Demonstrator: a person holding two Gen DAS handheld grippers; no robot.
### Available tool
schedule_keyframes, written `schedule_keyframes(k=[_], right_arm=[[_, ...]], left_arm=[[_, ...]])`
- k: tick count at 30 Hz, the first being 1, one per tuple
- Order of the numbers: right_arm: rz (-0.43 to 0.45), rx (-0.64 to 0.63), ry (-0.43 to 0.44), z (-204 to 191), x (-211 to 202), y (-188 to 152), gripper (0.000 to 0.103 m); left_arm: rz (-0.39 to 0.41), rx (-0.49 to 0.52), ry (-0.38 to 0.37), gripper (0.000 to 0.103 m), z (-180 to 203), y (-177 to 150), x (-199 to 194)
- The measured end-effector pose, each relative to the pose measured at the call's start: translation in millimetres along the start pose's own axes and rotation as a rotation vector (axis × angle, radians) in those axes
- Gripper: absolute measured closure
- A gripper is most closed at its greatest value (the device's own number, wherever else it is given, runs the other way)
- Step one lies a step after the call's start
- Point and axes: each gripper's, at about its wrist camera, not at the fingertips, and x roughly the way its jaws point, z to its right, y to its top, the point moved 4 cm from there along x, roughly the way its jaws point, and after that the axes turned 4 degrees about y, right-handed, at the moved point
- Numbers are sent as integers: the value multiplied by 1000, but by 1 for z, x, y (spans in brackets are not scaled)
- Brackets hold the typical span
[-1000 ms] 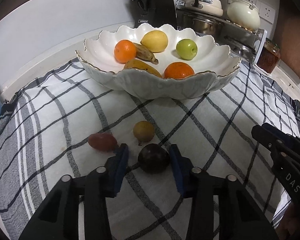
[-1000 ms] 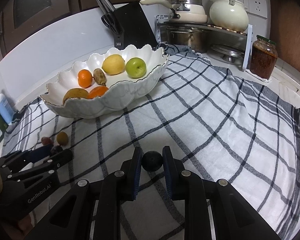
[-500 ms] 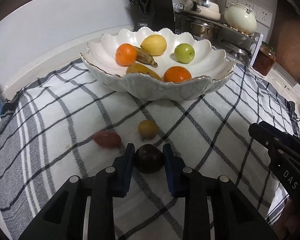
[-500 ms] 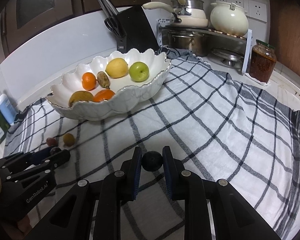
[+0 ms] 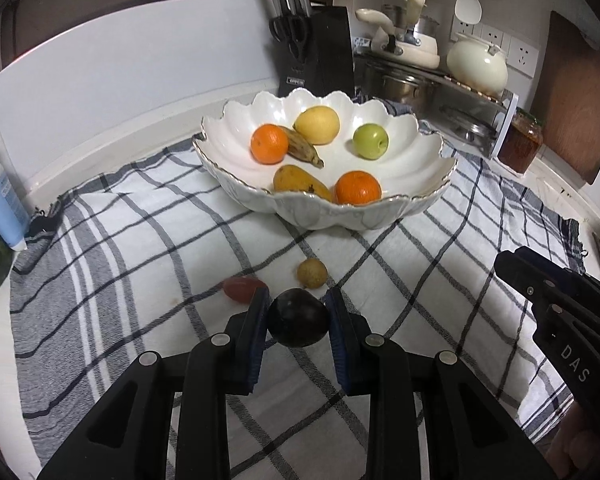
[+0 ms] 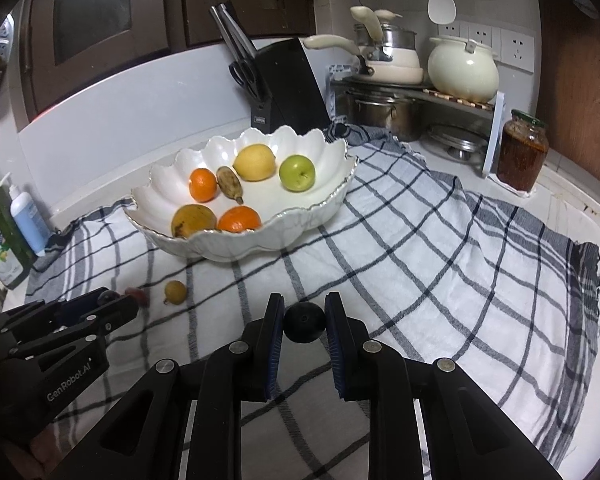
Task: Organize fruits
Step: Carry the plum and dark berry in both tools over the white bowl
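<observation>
Now dark plum (image 5: 298, 317) between left gripper (image 5: 298, 312) pads.

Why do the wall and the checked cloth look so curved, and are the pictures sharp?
Left wrist view: the fisheye lens bows the checked cloth and darkens the corners; the white bowl is sharp. Right wrist view: same bending, with glare off the cream pot.

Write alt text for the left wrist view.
The left gripper is shut on a dark purple round fruit above a checked cloth. Behind it, a small red fruit, a small tan fruit and a white scalloped bowl of fruit.
</observation>
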Motion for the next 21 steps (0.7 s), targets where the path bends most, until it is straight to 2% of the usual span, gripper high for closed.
schedule_keyframes(k=[10,21], right_arm=[[33,-12,3,-5,-8,21,81],[68,-30,-3,-10,3,57,81]], left_arm=[[45,-5,-1,74,-4,23,-12],[86,-4,3,74,-10,61,-7]])
